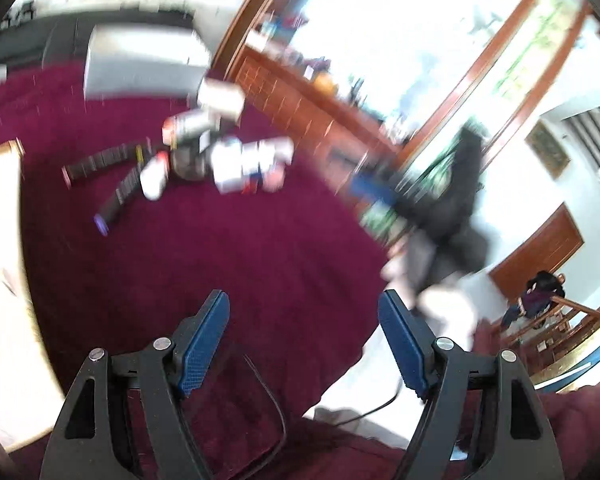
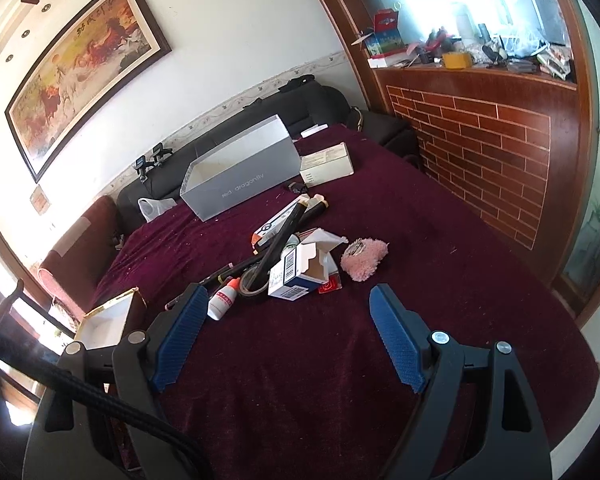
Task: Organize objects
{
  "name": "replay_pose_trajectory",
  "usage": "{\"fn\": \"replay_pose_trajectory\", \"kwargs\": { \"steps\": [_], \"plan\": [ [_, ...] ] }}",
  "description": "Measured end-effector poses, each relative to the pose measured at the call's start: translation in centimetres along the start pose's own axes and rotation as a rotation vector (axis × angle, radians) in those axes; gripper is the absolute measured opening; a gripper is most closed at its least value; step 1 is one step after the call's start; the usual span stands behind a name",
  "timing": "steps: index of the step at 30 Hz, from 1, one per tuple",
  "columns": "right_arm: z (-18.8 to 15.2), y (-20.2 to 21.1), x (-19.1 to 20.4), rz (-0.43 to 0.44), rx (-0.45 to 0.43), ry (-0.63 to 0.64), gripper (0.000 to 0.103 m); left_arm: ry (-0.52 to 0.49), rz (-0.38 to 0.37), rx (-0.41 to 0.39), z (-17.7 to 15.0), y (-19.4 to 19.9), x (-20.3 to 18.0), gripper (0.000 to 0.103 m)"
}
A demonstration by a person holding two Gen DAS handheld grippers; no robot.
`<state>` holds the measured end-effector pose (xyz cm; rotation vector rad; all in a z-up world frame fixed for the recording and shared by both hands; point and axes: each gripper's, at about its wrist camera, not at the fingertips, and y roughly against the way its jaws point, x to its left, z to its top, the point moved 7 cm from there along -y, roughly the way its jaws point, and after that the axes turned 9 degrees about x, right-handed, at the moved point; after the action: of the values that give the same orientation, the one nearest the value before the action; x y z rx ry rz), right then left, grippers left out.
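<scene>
Right wrist view: the right gripper [image 2: 288, 336] is hanging over a dark red cloth [image 2: 420, 264] with its blue fingers [image 2: 396, 340] standing wide apart and nothing between them. Just beyond the fingertips a heap of loose things is lying on the cloth: a small white glue bottle [image 2: 223, 300] with a red label, nearest the left finger; an opened blue-and-white carton [image 2: 300, 276] with its flaps up; a long black tube [image 2: 278, 240] leaning across the heap; and a fluffy pink pad [image 2: 364, 258] lying just to the right of the carton, apart from it. Farther back an open grey box [image 2: 240, 176] is standing empty on the cloth, with a flat cream box [image 2: 328, 164] just beside its right end. A small white box with a gold rim [image 2: 108, 320] is sitting at the left edge of the cloth. A black sofa [image 2: 260, 112] is running along the wall behind, under a framed painting [image 2: 88, 68], and a brick-patterned wooden counter [image 2: 472, 148] is standing at the right.

Left wrist view, heavily blurred: the left gripper [image 1: 304, 336] is likewise showing its fingers [image 1: 204, 340] spread wide and empty above the same red cloth. The heap is appearing as a smear ahead and to the left, with the grey box behind it; single items cannot be told apart here.
</scene>
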<state>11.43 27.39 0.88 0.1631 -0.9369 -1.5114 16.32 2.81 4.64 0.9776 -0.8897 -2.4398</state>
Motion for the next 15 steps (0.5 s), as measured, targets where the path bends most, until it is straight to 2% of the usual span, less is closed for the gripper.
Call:
{"fn": "replay_pose_trajectory", "kwargs": {
  "steps": [2, 3, 5, 8, 10, 12, 15],
  "plan": [
    [-0.4, -0.8, 0.4, 0.004, 0.012, -0.012, 0.083, -0.007, 0.024, -0.089, 0.9, 3.3, 0.4, 0.072],
    [-0.7, -1.4, 0.8, 0.005, 0.020, -0.024, 0.083, 0.004, 0.061, -0.148, 1.4, 5.1, 1.1, 0.073],
    [-1.4, -3.1, 2.4, 0.063, 0.052, -0.041, 0.083, 0.046, 0.121, -0.241, 2.3, 7.5, 2.9, 0.073],
    [-1.8, -5.4, 5.7, 0.103, 0.045, -0.018, 0.083, 0.154, 0.113, -0.300, 2.4, 9.1, 5.4, 0.073],
    [-2.1, -7.1, 7.9, 0.109, 0.038, 0.025, 0.083, 0.193, 0.143, -0.352, 2.7, 9.9, 6.5, 0.073],
    [-3.2, -9.1, 10.2, 0.156, 0.101, 0.057, 0.083, 0.215, 0.204, -0.375, 3.5, 9.8, 7.7, 0.073],
    [-5.9, -10.6, 12.5, 0.286, 0.237, 0.070, 0.083, 0.222, 0.321, -0.325, 5.1, 8.2, 9.7, 0.074]
  ]
}}
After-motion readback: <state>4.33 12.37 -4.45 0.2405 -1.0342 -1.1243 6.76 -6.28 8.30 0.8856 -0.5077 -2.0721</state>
